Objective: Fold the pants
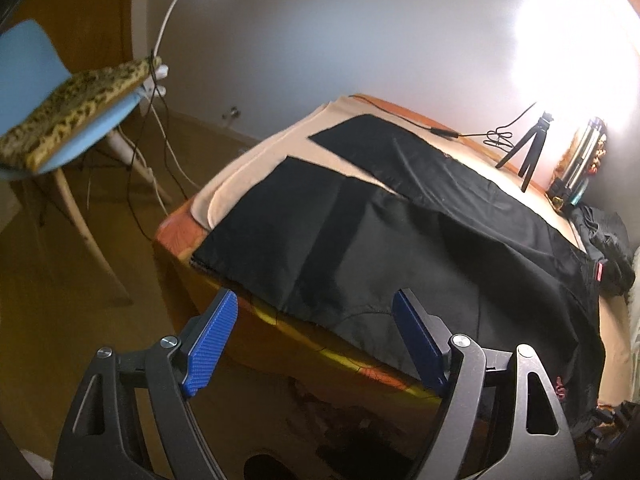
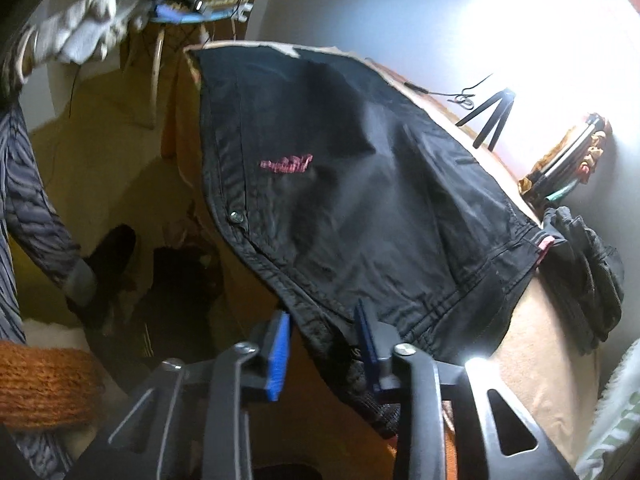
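Black pants (image 1: 400, 232) lie spread flat on a table covered with beige cloth (image 1: 256, 160), legs reaching to the far left corner. My left gripper (image 1: 316, 304) is open and empty, just off the near table edge by a leg. In the right wrist view the pants' waistband with a metal button (image 2: 233, 215) and pink embroidery (image 2: 286, 165) hangs over the table's near edge. My right gripper (image 2: 324, 320) is open, with a fold of the waistband between its blue fingers (image 2: 279, 354), jaws not closed on it.
A small black tripod (image 1: 528, 152) and cable stand at the back of the table by the wall. Another dark garment (image 1: 608, 248) lies bunched at the right. A blue chair (image 1: 48, 120) with a patterned cushion and lamp cables stands left on the floor.
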Tool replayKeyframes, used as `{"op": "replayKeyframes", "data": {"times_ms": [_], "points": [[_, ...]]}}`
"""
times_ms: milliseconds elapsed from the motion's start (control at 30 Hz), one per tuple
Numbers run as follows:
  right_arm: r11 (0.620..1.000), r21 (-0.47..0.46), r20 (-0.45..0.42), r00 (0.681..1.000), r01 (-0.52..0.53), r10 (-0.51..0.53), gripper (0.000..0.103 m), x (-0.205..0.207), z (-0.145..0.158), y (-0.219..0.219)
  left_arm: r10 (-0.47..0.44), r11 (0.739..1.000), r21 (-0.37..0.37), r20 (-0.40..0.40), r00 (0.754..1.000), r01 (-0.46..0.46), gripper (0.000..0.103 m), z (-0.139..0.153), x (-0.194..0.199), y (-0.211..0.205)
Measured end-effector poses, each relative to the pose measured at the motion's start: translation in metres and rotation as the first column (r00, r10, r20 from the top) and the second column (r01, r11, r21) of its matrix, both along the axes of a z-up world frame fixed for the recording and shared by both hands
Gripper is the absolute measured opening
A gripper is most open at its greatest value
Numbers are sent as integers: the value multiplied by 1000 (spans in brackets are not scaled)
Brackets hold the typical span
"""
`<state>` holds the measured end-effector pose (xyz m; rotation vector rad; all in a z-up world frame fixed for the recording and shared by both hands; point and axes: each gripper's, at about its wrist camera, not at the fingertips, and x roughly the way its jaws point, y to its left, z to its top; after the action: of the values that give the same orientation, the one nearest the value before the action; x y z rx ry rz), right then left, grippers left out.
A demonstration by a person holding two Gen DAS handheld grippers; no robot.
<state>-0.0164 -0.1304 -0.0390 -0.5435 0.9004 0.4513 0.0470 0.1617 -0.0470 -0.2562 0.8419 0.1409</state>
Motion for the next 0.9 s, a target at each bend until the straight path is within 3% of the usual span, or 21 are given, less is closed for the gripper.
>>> {"op": "replayKeyframes", "data": {"times_ms": [100, 300, 533, 767, 833, 900], "points": [[999, 34, 38, 999, 26, -27, 13, 8, 17, -4, 4, 999, -43, -9, 1000, -5, 81, -3, 2, 4], [991, 85, 137, 984, 101, -112, 7, 37, 55, -18, 23, 969, -246, -60, 998, -37, 81, -19, 10, 16], [981, 121, 201, 964, 153, -175, 4, 67, 82, -26, 15, 948, -313, -108, 994, -49, 81, -32, 22, 9], [974, 144, 225, 953, 173, -202, 3, 75, 93, -26, 19, 898, -431, -158, 987, -86, 81, -49, 30, 3], [974, 148, 232, 951, 172, -203, 3, 77, 96, -25, 14, 874, -477, -165, 986, -92, 81, -54, 29, -2], [972, 158, 236, 950, 172, -206, 3, 78, 98, -25, 19, 869, -484, -177, 984, -104, 81, -59, 32, -6]]}}
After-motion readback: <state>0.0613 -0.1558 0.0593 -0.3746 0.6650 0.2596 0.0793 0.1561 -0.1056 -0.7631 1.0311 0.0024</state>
